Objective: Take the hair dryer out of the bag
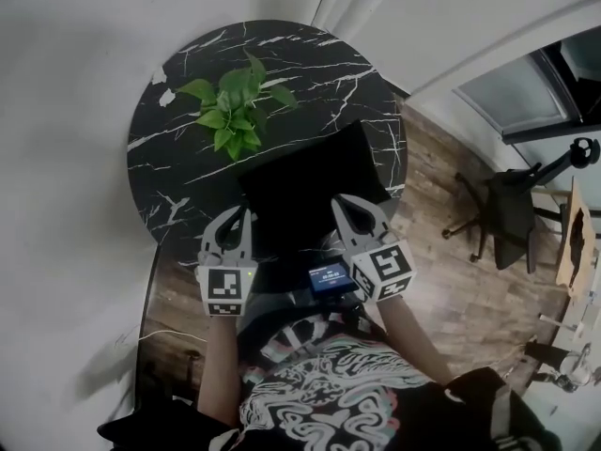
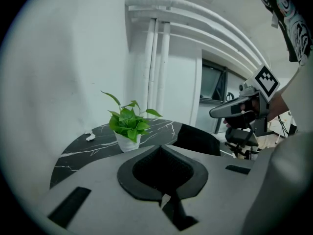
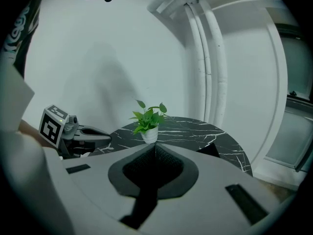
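Note:
A black bag lies on the near right part of a round black marble table; no hair dryer shows in any view. My left gripper hovers at the bag's left edge with its jaws together and nothing in them. My right gripper is over the bag's near right part, also shut and empty. In the left gripper view the shut tips point toward the bag, with the right gripper at the right. The right gripper view shows its shut tips, the left gripper and a corner of the bag.
A small potted plant in a white pot stands mid-table behind the bag. A small lit screen sits by the right gripper. White wall lies left and behind; a black office chair stands on the wooden floor at the right.

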`<state>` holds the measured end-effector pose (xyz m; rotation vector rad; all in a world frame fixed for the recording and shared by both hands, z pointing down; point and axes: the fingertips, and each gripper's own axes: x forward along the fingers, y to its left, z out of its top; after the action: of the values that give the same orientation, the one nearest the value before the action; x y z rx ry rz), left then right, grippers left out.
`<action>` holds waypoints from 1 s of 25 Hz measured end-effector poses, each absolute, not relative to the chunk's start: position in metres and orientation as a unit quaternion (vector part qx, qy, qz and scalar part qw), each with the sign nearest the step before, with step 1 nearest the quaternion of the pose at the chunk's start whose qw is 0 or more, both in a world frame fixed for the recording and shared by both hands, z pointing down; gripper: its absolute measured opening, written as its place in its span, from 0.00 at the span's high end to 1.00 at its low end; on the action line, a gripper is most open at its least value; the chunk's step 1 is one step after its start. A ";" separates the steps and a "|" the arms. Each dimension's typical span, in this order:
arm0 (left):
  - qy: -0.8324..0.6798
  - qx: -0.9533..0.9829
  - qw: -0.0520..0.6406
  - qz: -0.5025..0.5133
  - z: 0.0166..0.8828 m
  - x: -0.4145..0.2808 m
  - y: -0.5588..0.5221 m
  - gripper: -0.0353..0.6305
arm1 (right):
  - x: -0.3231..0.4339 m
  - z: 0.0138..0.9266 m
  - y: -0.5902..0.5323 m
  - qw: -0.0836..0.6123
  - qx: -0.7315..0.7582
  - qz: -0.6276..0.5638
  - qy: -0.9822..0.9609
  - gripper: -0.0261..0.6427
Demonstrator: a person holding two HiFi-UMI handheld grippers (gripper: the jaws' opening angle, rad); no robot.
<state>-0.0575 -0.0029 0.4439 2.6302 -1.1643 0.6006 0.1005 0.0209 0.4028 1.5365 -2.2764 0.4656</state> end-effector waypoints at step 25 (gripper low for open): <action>-0.317 0.888 0.221 0.248 0.531 -0.021 0.048 0.70 | 0.061 0.482 0.031 0.271 0.429 0.189 -0.841 0.93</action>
<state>-0.0207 0.0480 0.5314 2.4541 -0.8768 0.6865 0.0615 0.0313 0.4823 1.1542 -2.2655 0.5082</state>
